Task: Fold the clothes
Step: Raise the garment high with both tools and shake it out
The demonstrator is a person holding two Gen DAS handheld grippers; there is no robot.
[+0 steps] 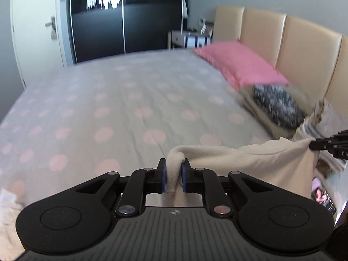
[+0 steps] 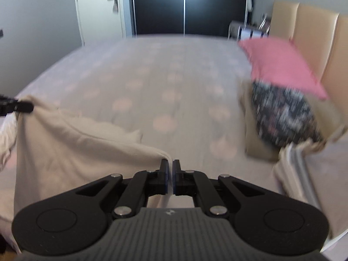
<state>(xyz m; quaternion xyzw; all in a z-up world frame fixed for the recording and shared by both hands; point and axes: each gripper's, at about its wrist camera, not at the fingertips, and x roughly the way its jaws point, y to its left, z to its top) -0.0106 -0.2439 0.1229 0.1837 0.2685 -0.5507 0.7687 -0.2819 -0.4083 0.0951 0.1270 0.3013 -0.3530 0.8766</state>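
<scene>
The left gripper (image 1: 174, 175) is closed on a bunched corner of the cream cloth (image 1: 256, 163); a thick roll of fabric sits between its blue pads. The right gripper (image 2: 170, 177) is nearly closed and pinches a thin edge of the same cloth (image 2: 71, 150), and its jaws stand almost together. The cloth hangs between the two grippers, above the near side of the bed (image 2: 165, 82), and it sags in the middle. From this sag I judge it soft, light and limp, so it will not keep a shape alone. It seems a little thick, like fleece or jersey, so it should not slip easily. The corners or the hem are the good places to hold, with the edge kept tight. Farther away, beside the pink pillow (image 1: 241, 64), lies a stack (image 1: 276, 105) of other clothes.
</scene>
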